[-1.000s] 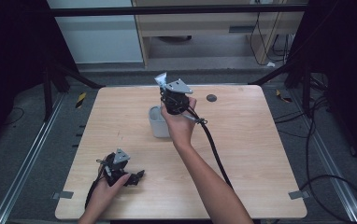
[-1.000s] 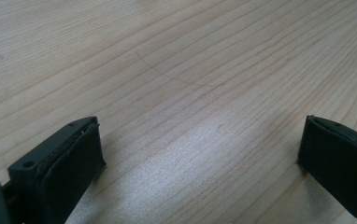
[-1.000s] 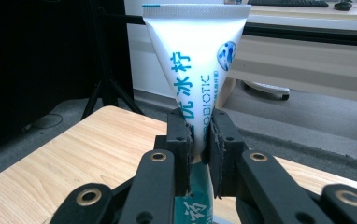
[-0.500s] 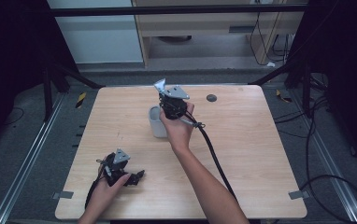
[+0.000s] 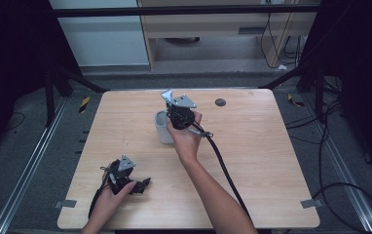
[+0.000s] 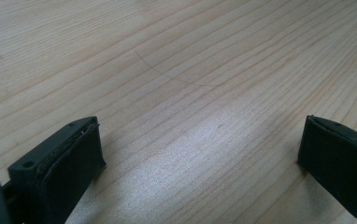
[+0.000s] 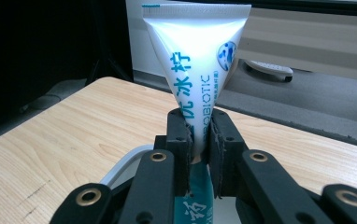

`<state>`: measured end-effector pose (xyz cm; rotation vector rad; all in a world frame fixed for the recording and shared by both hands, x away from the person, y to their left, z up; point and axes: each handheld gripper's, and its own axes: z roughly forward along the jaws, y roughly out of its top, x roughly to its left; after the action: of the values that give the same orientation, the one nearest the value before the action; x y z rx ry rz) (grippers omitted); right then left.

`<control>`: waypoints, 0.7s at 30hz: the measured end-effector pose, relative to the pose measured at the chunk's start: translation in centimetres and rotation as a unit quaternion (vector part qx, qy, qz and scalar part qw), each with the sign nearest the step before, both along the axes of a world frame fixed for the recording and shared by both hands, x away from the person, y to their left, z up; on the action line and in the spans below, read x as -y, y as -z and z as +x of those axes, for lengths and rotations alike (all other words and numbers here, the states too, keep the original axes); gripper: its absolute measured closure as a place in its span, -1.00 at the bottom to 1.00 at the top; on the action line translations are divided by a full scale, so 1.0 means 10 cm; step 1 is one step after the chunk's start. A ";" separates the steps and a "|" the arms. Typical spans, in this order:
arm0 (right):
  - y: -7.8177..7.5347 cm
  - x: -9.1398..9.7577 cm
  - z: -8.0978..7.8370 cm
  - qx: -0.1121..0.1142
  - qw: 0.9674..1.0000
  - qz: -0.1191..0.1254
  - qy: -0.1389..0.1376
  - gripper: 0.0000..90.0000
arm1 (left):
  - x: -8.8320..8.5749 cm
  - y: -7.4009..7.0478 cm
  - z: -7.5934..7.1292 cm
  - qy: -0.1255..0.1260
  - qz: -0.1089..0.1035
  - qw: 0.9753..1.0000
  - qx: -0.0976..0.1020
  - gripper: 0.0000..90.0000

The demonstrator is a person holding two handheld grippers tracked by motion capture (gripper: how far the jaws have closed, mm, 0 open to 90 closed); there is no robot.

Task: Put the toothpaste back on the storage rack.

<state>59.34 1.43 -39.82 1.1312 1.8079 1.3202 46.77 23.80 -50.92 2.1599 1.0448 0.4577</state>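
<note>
My right gripper (image 7: 197, 140) is shut on a white toothpaste tube (image 7: 196, 60) with teal print, flat crimped end up. The tube's lower part (image 7: 196, 196) hangs down between the jaws, over the rim of a white cup (image 7: 125, 165). In the high view the right gripper (image 5: 174, 109) hovers over the cup (image 5: 163, 127) at mid-table, with the tube's tip (image 5: 167, 93) sticking up. My left gripper (image 5: 142, 184) rests near the front left edge, held by a hand. In the left gripper view, its jaws stand wide apart over bare wood, with nothing between the pads (image 6: 81, 161).
The wooden table (image 5: 267, 161) carries a small dark round disc (image 5: 220, 102) at the back right. The right gripper's black cable (image 5: 225, 168) trails across the table toward the front edge. Dark frame rails and floor cables surround the table.
The right gripper has sunk a little toward the cup with the tube in it. The left gripper has stayed put.
</note>
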 end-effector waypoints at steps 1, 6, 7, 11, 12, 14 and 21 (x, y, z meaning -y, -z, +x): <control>0.01 0.00 0.00 -0.001 1.000 -0.001 -0.001 0.78 | 0.00 0.00 0.00 0.000 0.000 1.000 0.000 -1.00; 0.04 -0.01 0.00 -0.007 1.000 -0.003 0.000 0.78 | 0.00 0.00 0.00 0.000 0.000 1.000 0.000 -1.00; 0.04 -0.01 0.00 -0.007 1.000 -0.003 0.000 0.78 | 0.00 0.00 0.00 0.000 0.000 1.000 0.000 -1.00; 0.07 -0.02 -0.01 -0.010 1.000 -0.008 -0.002 0.77 | 0.00 0.00 0.00 0.000 0.000 1.000 0.000 -1.00; 0.07 -0.02 -0.01 -0.010 1.000 -0.008 -0.002 0.77 | 0.00 0.00 0.00 0.000 0.000 1.000 0.000 -1.00; 0.08 -0.03 -0.01 -0.011 1.000 -0.008 -0.002 0.77 | 0.00 0.00 0.00 0.000 0.000 1.000 0.000 -1.00; 0.10 -0.04 -0.01 -0.015 1.000 -0.009 -0.003 0.77 | 0.00 0.00 0.00 0.000 0.000 1.000 0.000 -1.00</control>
<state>59.24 1.81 -40.81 1.1427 1.8433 1.2941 46.77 23.80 -50.92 2.1600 1.0448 0.4577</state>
